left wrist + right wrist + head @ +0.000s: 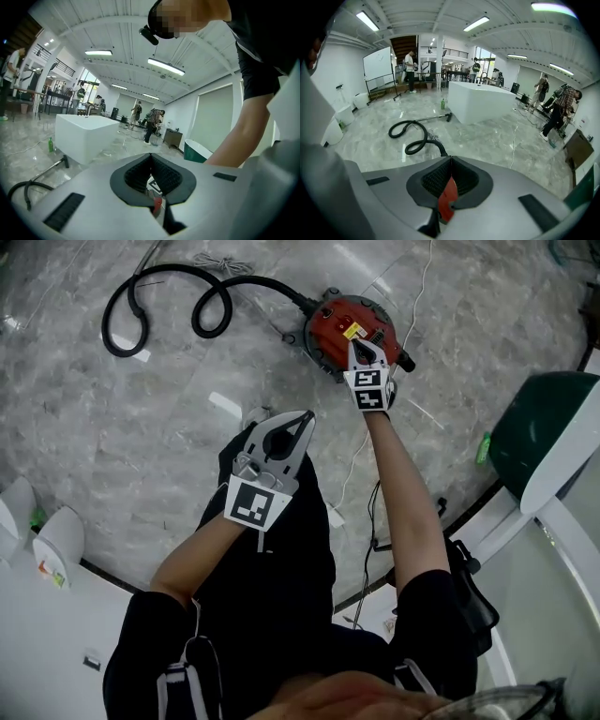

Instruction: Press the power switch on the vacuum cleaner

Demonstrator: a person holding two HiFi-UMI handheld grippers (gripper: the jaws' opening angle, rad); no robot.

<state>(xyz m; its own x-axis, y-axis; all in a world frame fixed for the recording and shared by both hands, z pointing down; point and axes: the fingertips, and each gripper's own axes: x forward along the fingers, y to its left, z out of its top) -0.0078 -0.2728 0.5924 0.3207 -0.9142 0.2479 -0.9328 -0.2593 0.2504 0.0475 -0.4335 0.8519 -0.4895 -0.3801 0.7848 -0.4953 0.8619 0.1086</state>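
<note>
A red vacuum cleaner [339, 326] lies on the grey marble floor at the top middle of the head view, its black hose [169, 304] looped off to the left. My right gripper [355, 344] is shut, and its tips rest on the cleaner's top by a yellow label. In the right gripper view the jaws meet at the right gripper [451, 160], with the red vacuum cleaner [448, 198] showing through the slot below and the hose [416, 136] beyond. My left gripper [307, 415] is shut and empty, held over the person's black trousers. The left gripper [151, 155] points across the room.
A thin white cable [416, 306] runs over the floor past the cleaner. A dark green tub [544, 423] stands at the right. White stools [58, 538] sit at the lower left. A white block [483, 107], a green bottle [442, 104] and several people stand farther off.
</note>
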